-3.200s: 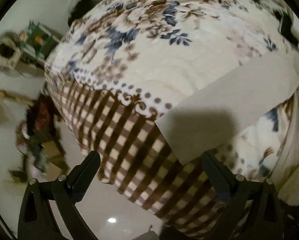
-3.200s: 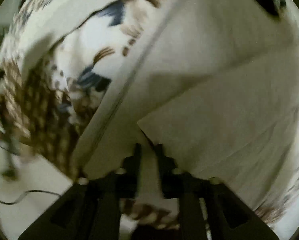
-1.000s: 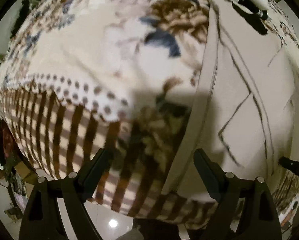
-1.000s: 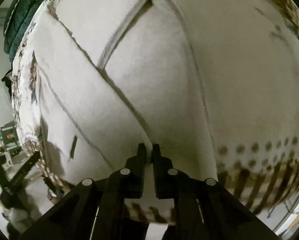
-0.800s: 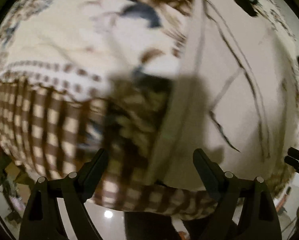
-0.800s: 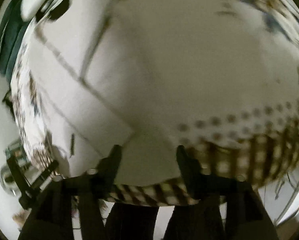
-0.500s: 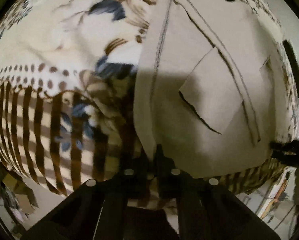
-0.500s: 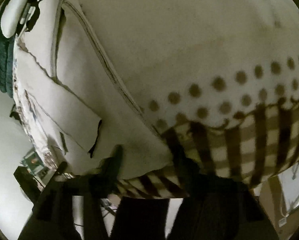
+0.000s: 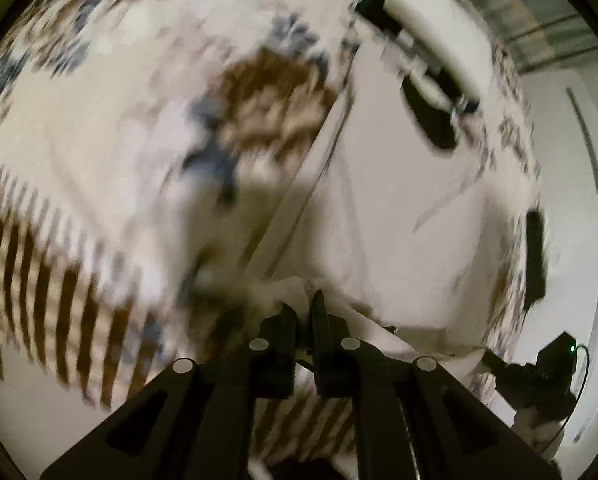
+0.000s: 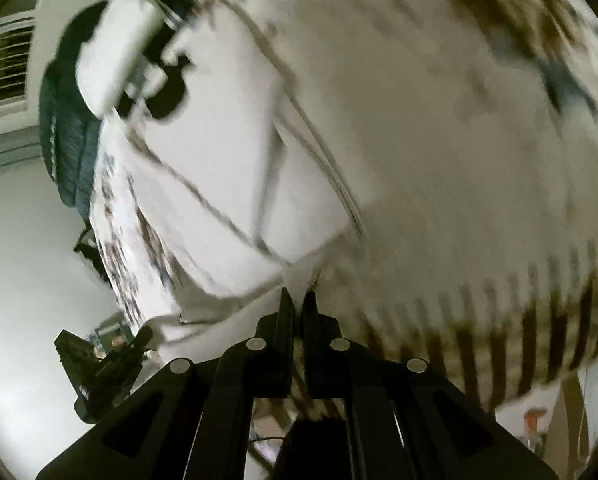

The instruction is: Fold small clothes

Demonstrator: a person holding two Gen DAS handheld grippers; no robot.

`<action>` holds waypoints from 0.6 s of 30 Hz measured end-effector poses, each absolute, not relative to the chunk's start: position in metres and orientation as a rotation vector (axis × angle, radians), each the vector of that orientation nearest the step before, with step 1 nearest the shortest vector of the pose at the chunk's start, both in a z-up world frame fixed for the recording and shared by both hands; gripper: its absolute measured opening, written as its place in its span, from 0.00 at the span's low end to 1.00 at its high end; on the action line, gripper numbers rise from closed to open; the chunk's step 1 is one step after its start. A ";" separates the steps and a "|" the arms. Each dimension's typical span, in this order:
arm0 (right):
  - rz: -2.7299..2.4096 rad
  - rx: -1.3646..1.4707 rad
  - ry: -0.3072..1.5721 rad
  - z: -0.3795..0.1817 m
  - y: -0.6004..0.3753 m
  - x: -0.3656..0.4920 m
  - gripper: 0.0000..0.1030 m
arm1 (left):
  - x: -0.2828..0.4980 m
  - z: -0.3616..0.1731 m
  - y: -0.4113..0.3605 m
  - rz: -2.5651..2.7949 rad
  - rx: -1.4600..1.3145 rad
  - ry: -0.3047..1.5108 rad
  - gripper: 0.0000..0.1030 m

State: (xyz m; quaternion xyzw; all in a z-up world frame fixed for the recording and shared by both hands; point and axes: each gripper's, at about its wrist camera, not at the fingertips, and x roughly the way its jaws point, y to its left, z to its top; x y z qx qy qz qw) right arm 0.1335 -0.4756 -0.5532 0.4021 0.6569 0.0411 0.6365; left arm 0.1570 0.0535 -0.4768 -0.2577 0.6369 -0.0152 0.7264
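Note:
A small beige garment [image 9: 399, 216] with seams and a patch pocket lies on a flowered bedspread [image 9: 111, 128]; it also shows in the right wrist view [image 10: 223, 168]. My left gripper [image 9: 303, 306] is shut on the garment's near edge and lifts it a little. My right gripper [image 10: 297, 300] is shut on the near edge at the other corner. Each view shows the other gripper: the right one [image 9: 539, 376] and the left one [image 10: 99, 364]. Both views are blurred by motion.
The bedspread's brown striped border [image 9: 51, 280] hangs over the near bed edge, also in the right wrist view [image 10: 539, 320]. A white and black object [image 9: 431, 44] lies at the garment's far end. A dark teal cloth [image 10: 67, 136] lies beyond it.
My left gripper closed on the garment's near edge about half a second ago and keeps hold. My right gripper let go, opened, and has now shut on the near edge. Both edges are lifting.

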 end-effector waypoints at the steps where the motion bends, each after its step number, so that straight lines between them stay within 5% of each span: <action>1: 0.092 0.908 1.470 -0.548 -0.475 0.152 0.03 | 0.179 -0.476 0.051 -0.036 -0.557 1.373 0.04; 7: 0.050 0.931 1.367 -0.553 -0.487 0.248 0.07 | 0.276 -0.507 0.043 -0.095 -0.621 1.316 0.09; 11: 0.040 0.931 1.339 -0.550 -0.490 0.262 0.52 | 0.283 -0.513 0.071 -0.100 -0.761 1.287 0.23; 13: 0.030 0.875 1.353 -0.550 -0.490 0.256 0.54 | 0.276 -0.511 0.085 -0.078 -0.764 1.266 0.50; 18: 0.017 0.757 1.432 -0.569 -0.483 0.253 0.54 | 0.271 -0.523 0.080 -0.089 -0.627 1.319 0.52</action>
